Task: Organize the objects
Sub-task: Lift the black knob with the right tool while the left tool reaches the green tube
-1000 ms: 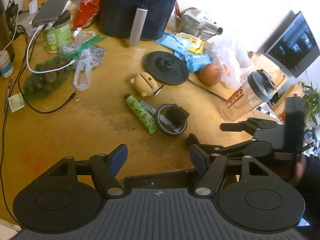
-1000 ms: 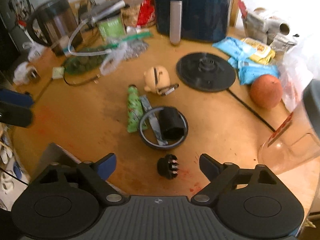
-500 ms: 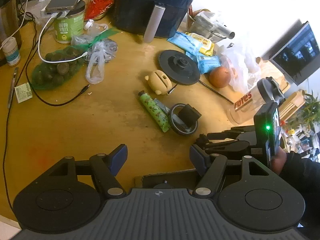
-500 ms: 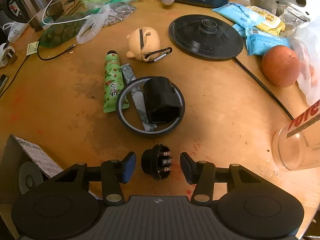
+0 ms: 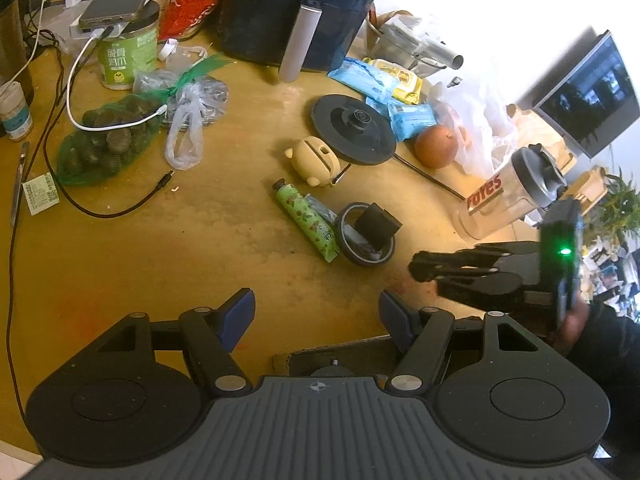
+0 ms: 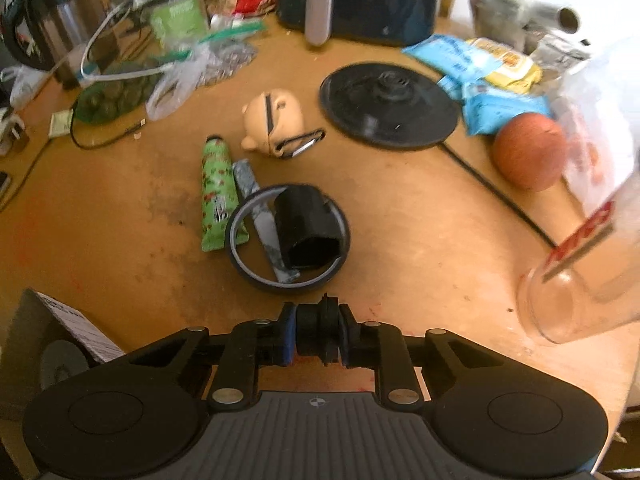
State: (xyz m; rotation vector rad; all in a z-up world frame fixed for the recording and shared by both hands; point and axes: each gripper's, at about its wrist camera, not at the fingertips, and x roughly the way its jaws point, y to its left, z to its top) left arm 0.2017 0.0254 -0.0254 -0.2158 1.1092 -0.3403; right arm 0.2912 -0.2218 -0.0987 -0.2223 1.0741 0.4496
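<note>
Right wrist view alone shows right tool closing on black plug.

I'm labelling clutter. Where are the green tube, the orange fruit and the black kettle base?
green tube (image 6: 216, 196): right wrist view, middle of its printed body.
orange fruit (image 6: 530, 150): right wrist view, centre of its skin.
black kettle base (image 5: 352, 130): left wrist view, flat disc surface.

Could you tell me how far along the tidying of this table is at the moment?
Early. Nothing looks put away yet. In hand: the right gripper is closing on a small black round part. The left gripper is open and empty. Left: the green tube, bear-shaped case, black ring, kettle base and snack packets.
</note>
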